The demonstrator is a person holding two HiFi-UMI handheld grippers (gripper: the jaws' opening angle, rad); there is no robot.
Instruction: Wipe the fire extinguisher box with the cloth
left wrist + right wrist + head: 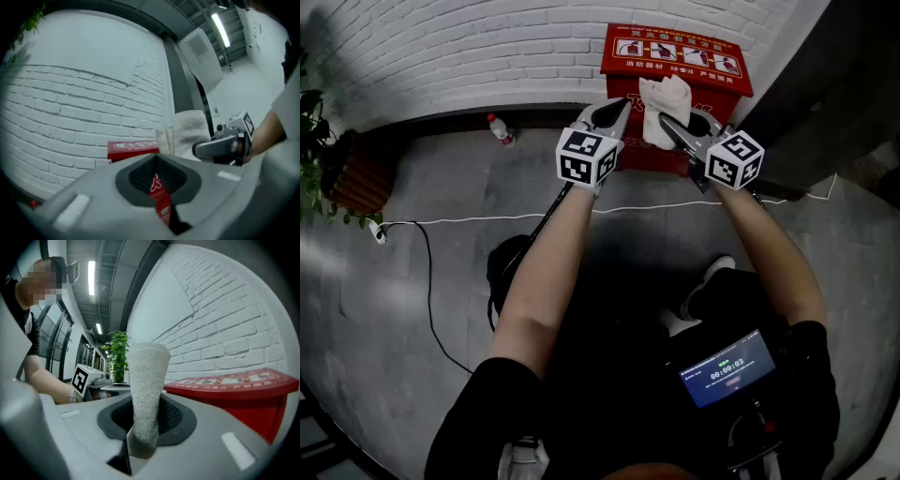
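The red fire extinguisher box stands on the floor against the white brick wall. In front of it hangs a white cloth, with my right gripper shut on its lower part. The right gripper view shows the cloth rising upright from the closed jaws, the box to its right. My left gripper is held just left of the cloth, jaws together and nothing between them. In the left gripper view, the box lies ahead, with the cloth and right gripper to the right.
A bottle lies on the floor by the wall, left of the box. A potted plant stands at far left. A white cable and power strip cross the floor. A screen device hangs at my chest.
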